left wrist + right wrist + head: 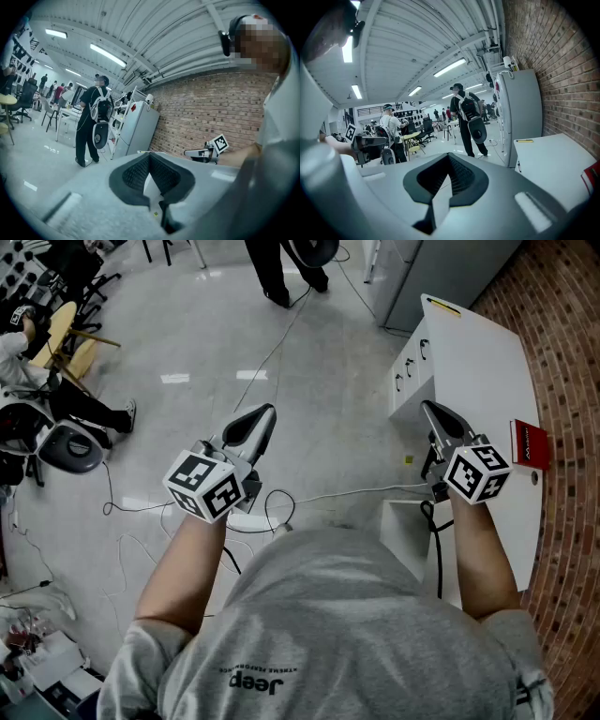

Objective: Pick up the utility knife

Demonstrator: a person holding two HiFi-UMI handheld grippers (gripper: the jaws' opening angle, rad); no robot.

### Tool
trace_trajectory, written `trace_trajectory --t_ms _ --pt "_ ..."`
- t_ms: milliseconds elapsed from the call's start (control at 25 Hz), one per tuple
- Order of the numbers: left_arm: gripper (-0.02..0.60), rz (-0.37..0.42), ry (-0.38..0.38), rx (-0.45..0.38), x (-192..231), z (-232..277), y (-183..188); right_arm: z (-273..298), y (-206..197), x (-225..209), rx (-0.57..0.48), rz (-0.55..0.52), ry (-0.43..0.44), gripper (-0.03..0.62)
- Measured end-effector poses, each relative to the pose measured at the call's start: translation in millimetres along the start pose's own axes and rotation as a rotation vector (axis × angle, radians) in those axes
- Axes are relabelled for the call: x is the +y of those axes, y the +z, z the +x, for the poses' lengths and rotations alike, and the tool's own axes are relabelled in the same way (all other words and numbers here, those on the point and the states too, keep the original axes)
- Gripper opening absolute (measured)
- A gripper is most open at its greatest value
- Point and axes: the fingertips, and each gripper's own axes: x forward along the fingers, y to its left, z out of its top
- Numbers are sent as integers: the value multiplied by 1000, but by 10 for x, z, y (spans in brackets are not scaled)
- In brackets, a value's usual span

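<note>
Fingers (136, 174) of the left gripper (265, 413) press together on nothing. The right gripper (427, 409) is likewise closed and empty, poised at the near end of the white table (478, 362), seemingly before any reach. What looks like the yellow utility knife (443, 305) lies at that table's far edge.

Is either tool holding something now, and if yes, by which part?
Nothing is held. The left tool and the right tool both have jaws together, with nothing between them.

Table: rectangular white table (478, 362), plain
Wall: red-brown brick wall (572, 334), pale mortar lines
Box: flat red box (528, 443)
Claws: grey left claw (266, 412), grey right claw (427, 407), black-and-white marker squares
</note>
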Motion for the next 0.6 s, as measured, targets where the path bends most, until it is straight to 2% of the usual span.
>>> trace_trajectory --t_ms 600 --pt "-2 9 5 -8 -139 149 61 -77 34 -134 8 12 21 8"
